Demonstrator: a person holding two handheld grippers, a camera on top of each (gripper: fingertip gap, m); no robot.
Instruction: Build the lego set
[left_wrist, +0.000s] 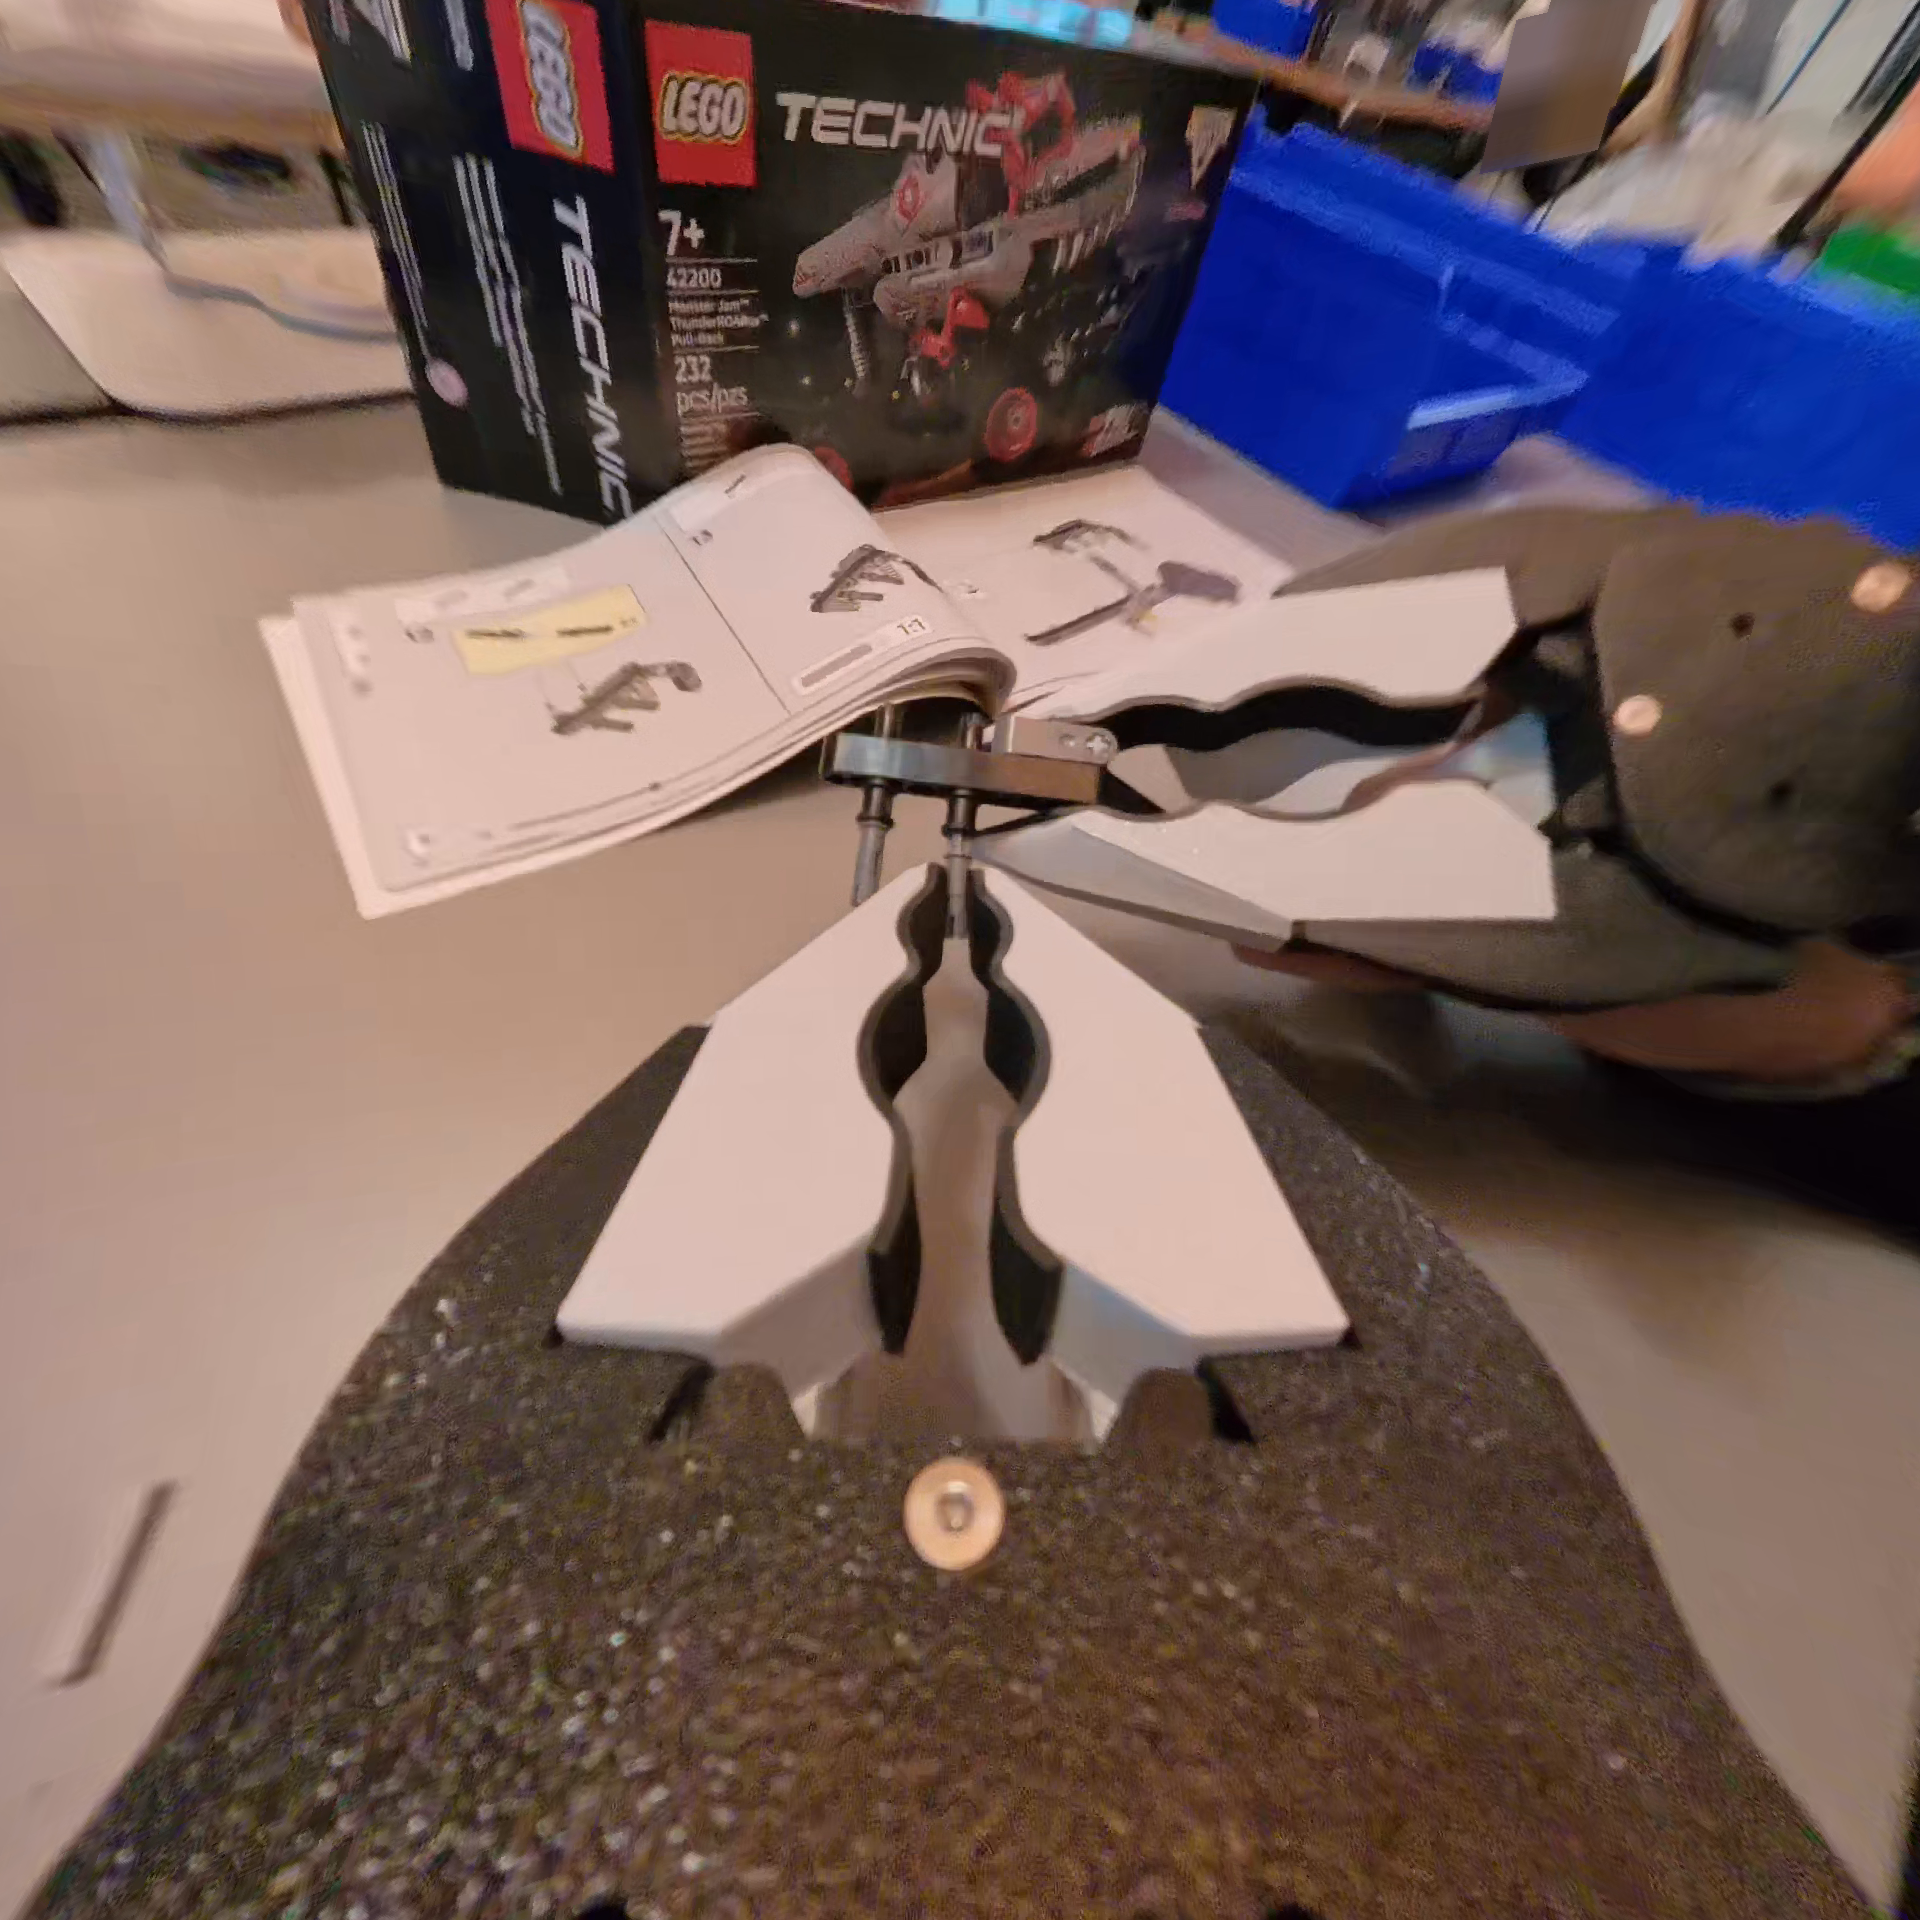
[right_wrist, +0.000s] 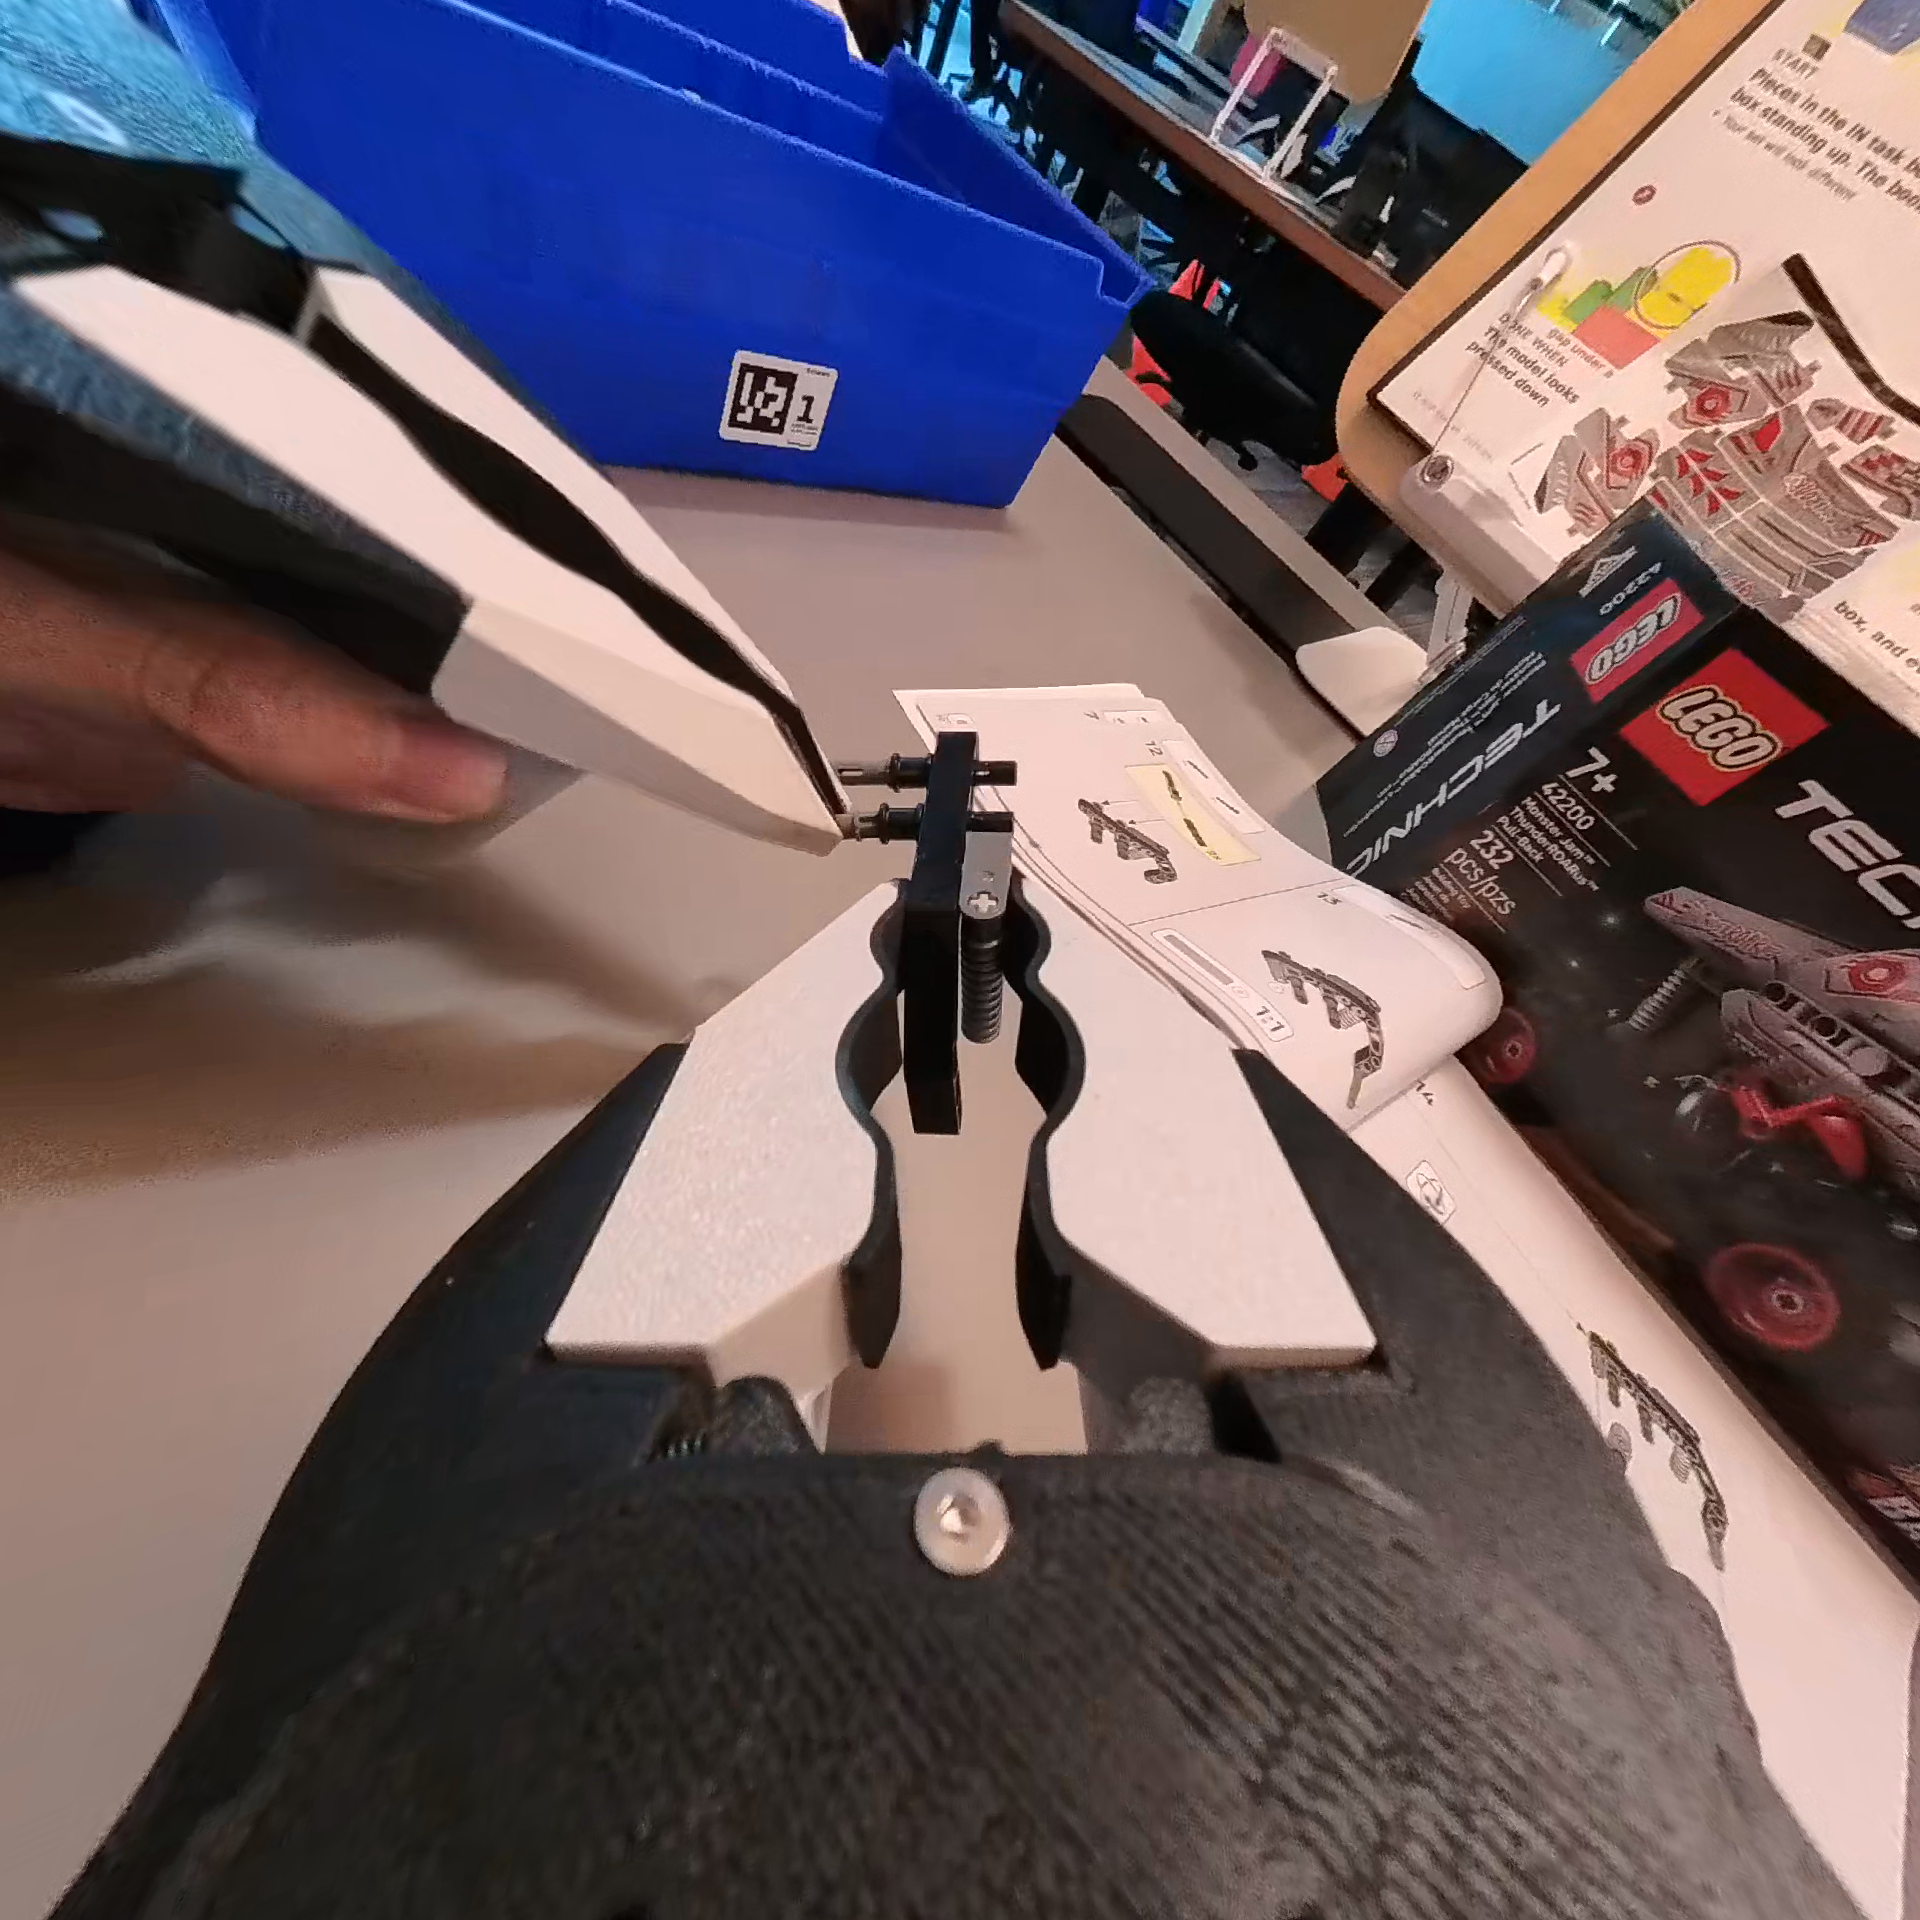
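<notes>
Right gripper (right_wrist: 951, 935) pinches the black beam assy (right_wrist: 940, 935) just ahead of its tips. Left gripper (left_wrist: 951, 883) is pressed onto one of two pins (left_wrist: 958, 831) seated in the beam. Judged early stage: small sub-assy only; most of the build is left. Instruction booklet (left_wrist: 582, 686) lies open beyond the tips.

Our left claw (left_wrist: 954, 902) points toward 12 o'clock in its own view, fingers pinched nearly together at the tips. Our right claw (right_wrist: 961, 935) also points to 12 o'clock, fingers clamped narrowly. In the right view, the left claw enters from 10 o'clock, a bare hand (right_wrist: 239, 717) beneath it.
</notes>
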